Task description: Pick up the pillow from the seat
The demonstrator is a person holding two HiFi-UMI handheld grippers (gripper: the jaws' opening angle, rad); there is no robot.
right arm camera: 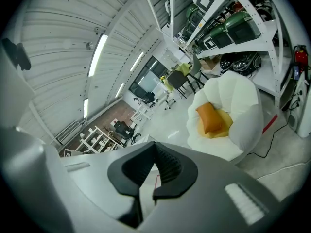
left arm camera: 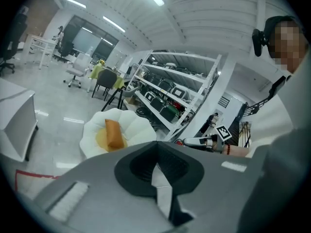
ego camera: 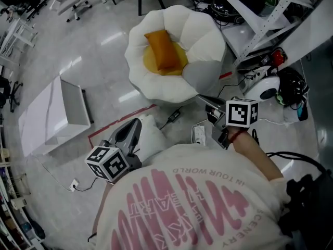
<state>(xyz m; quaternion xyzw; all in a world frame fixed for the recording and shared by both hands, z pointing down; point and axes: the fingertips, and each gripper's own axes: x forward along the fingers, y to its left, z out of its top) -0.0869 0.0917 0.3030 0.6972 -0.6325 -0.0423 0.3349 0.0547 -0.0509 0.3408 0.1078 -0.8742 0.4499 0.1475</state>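
Note:
An orange pillow (ego camera: pixel 162 50) lies on the yellow middle of a white, petal-shaped seat (ego camera: pixel 208 46) on the floor ahead of me. My left gripper (ego camera: pixel 136 124) is held low at the left, well short of the seat, jaws shut on nothing. At the right, my right gripper (ego camera: pixel 201 97) points toward the seat's near rim, also shut and empty. The left gripper view shows the pillow (left arm camera: pixel 113 134) beyond the closed left gripper (left arm camera: pixel 156 152), and the right gripper (left arm camera: pixel 201 141) off to the side. The right gripper view has the pillow (right arm camera: pixel 210 118) on the seat (right arm camera: pixel 243 106) past the closed right gripper (right arm camera: pixel 154 155).
A white box-like unit (ego camera: pixel 52 119) stands at the left. Metal shelving (ego camera: pixel 270 14) with gear runs along the right. Cables, a power strip (ego camera: pixel 198 134) and a white device (ego camera: pixel 268 87) lie on the floor near the seat. Red tape (ego camera: pixel 119 120) marks the floor.

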